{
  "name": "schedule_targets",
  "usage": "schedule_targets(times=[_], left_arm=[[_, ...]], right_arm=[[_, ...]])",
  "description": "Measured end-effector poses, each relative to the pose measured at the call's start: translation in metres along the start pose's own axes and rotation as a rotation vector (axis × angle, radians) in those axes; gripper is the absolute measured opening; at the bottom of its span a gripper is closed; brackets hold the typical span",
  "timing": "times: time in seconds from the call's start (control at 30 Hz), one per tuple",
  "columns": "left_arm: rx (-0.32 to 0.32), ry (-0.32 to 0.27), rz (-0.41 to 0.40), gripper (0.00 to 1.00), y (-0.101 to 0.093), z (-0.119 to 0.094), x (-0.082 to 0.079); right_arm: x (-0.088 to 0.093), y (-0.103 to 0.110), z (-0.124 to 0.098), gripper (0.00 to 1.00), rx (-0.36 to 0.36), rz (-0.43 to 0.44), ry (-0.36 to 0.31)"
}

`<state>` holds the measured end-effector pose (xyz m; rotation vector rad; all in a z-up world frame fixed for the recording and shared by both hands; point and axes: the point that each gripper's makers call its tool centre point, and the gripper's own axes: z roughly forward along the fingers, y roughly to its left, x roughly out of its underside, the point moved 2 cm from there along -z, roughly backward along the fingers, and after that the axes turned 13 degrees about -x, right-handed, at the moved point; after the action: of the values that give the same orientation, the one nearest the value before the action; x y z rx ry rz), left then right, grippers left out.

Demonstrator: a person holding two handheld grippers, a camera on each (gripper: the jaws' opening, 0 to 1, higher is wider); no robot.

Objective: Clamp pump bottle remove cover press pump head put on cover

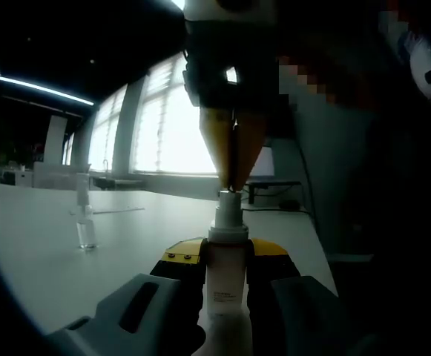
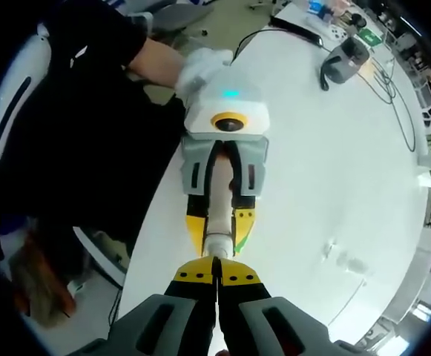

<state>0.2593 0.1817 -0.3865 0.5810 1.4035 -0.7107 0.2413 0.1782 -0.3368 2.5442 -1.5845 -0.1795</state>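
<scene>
White cylindrical plastic pump bottle (image 1: 226, 278) upright between left gripper (image 1: 226, 271) jaws, clamped at body above white table (image 1: 44, 237). Right gripper (image 2: 216, 278) jaws closed together, tips pressing pump head (image 1: 228, 197). Clear cover (image 1: 86, 222) stands apart.

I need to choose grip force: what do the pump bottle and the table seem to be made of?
The pump bottle looks like opaque white plastic with a matte finish: smooth, with no glare under the backlight. The table looks like a white laminate or painted top, smooth with a faint sheen; its core cannot be told.
</scene>
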Motion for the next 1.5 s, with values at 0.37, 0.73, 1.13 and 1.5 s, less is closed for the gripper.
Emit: schedule_targets(times=[0.37,0.73,1.13,1.5], left_arm=[[-0.001,0.001,0.003,0.12,0.000,0.000,0.000],[0.000,0.002,0.002,0.12,0.000,-0.001,0.000],[-0.001,0.003,0.002,0.12,0.001,-0.001,0.001],[-0.001,0.003,0.002,0.12,0.002,-0.001,0.001]], right_arm=[[0.001,-0.001,-0.001,0.00,0.004,0.003,-0.033],[0.003,-0.001,-0.009,0.09,0.020,0.032,-0.106],[0.008,-0.001,-0.019,0.09,0.052,0.050,-0.177],[0.019,-0.003,-0.029,0.09,0.113,0.092,-0.351]])
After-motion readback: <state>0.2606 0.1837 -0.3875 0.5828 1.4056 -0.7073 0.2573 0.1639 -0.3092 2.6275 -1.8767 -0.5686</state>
